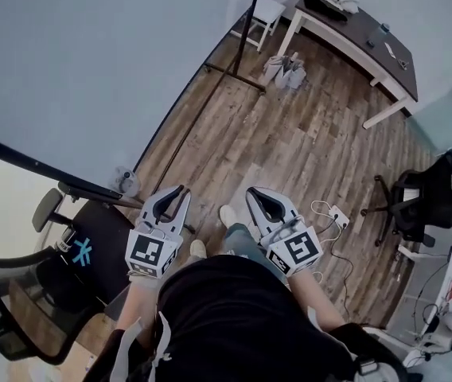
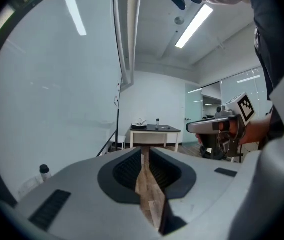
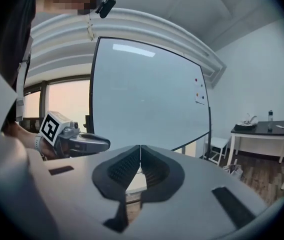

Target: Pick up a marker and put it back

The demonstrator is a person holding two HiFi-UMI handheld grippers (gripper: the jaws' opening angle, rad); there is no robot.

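Left gripper [image 1: 180, 193] and right gripper [image 1: 251, 193] side by side over the brown wood-plank floor [image 1: 305, 142]
Left jaws a thin slit apart, right jaws pressed together, both empty; large white board on a black stand [image 1: 91, 62] ahead-left of the left gripper; the marker cannot be picked out in any view

I see a black top [image 1: 226, 317] on the person wearing my rig. Just beyond the top come teal trousers [image 1: 243, 237] and white shoes [image 1: 227, 215]. Flanking the top, the left gripper [image 1: 180, 191] and right gripper [image 1: 251, 191] have grey shells, black ribbed pads [image 2: 127, 171] and white cubes [image 1: 152, 253] with black square markers.
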